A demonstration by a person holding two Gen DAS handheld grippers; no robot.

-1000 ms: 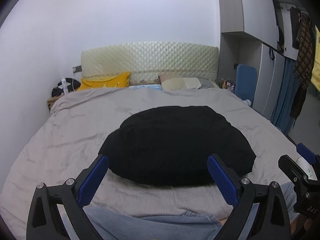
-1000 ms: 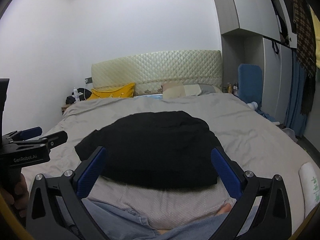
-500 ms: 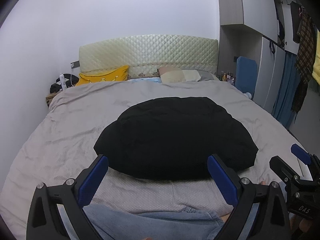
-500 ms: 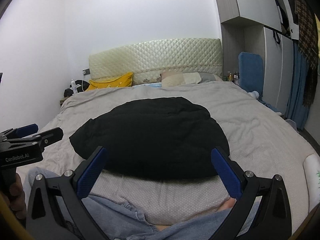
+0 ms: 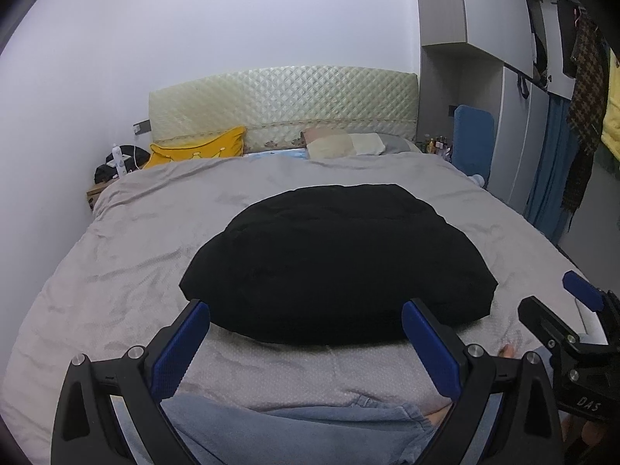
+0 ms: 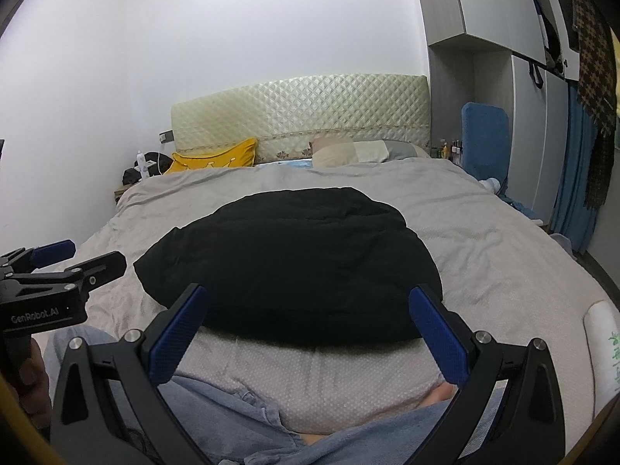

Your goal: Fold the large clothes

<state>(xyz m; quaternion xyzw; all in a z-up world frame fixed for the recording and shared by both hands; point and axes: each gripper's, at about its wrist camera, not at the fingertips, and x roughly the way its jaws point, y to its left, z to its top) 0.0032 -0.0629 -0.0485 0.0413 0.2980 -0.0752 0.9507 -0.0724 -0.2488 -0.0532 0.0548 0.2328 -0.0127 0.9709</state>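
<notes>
A black garment [image 5: 337, 259] [image 6: 294, 267] lies spread in a rounded heap on the grey bed cover [image 5: 128, 255] [image 6: 500, 255]. My left gripper [image 5: 306, 329] hovers just in front of the garment's near edge, open, nothing between its blue pads. My right gripper [image 6: 308, 321] hangs likewise at the near edge, open and empty. The right gripper [image 5: 581, 333] shows at the right edge of the left wrist view. At the left edge of the right wrist view I see the left gripper [image 6: 46, 271] with a hand below it. Light blue trouser legs [image 6: 240, 422] fill the foreground.
A quilted headboard [image 5: 283, 104], a yellow pillow [image 5: 197, 151] and pale pillows [image 5: 341, 143] stand at the bed's far end. A nightstand with a bottle [image 5: 116, 159] is at far left. Wardrobe, blue curtain [image 6: 573, 178] and hanging clothes line the right side. A white roll [image 6: 604, 348] lies at right.
Both grippers have moved forward toward the garment, which now looks larger and nearer in both views. Jaws stayed open; the garment has not moved.
</notes>
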